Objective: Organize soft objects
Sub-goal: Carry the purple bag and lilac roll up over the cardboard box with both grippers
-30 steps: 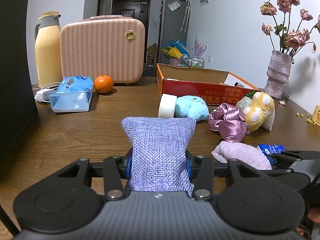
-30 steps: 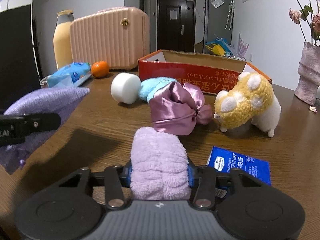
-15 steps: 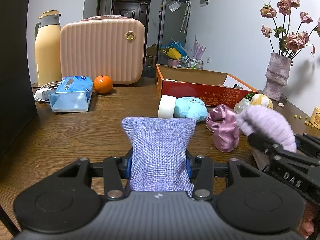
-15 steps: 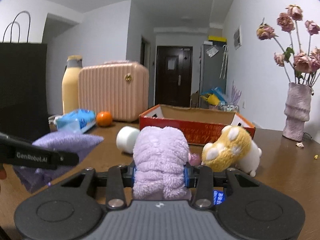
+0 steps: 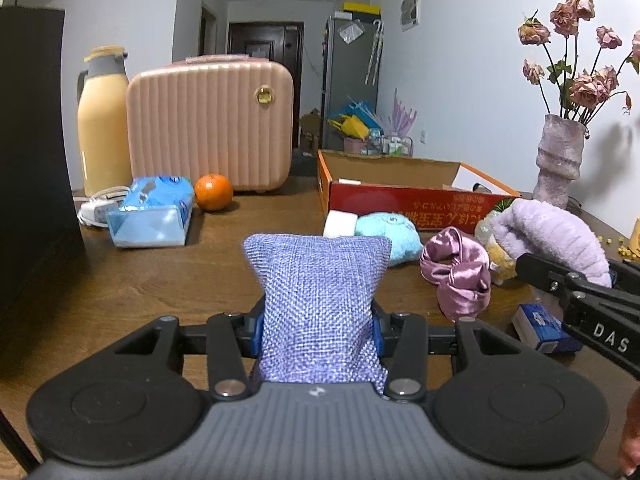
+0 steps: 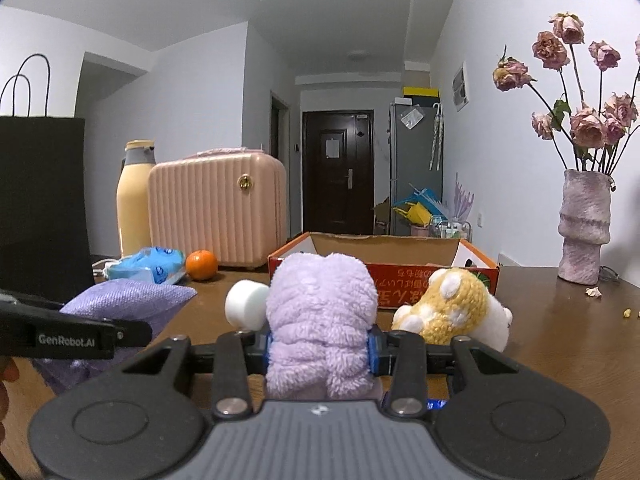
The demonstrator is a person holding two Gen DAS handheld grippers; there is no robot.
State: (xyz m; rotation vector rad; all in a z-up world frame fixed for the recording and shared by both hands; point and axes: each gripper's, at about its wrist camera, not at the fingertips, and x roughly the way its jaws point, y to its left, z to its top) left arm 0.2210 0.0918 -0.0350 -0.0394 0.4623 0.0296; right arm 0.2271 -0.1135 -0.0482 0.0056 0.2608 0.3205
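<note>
While my left gripper (image 5: 318,322) is pinching a blue-violet woven fabric pouch (image 5: 318,300) between its blue pads, my right gripper (image 6: 320,346) is squeezing a lilac fluffy rolled towel (image 6: 322,320), its jaws drawn in tight on the plush. Both soft things are being held up above the brown wooden table (image 5: 120,280), the pouch standing upright out of my left jaws and the towel rising out of my right. Just beyond my left gripper, a mauve satin scrunchie (image 5: 458,280) is lying on the wood, with a blue rectangular tissue packet (image 5: 544,326) beside it to the right. A little further on, a turquoise round plush toy (image 5: 390,232) is sitting next to a white roll of tape (image 6: 246,304), and a yellow and white crocheted animal toy (image 6: 452,308) is lying on its side in front of the box. Behind these, a red and orange open cardboard box (image 6: 400,268) is standing with its flaps up. To the left, a blue plastic pack of wipes (image 5: 154,214) is resting near a round orange fruit (image 5: 213,192). Further back, a pink ribbed hard-shell case (image 5: 210,120) is standing upright beside a cream thermos jug with a grey collar (image 5: 102,120). On the far right, a mottled pink ceramic vase (image 6: 585,226) is holding dried pink roses (image 6: 588,120) against the white wall.
</note>
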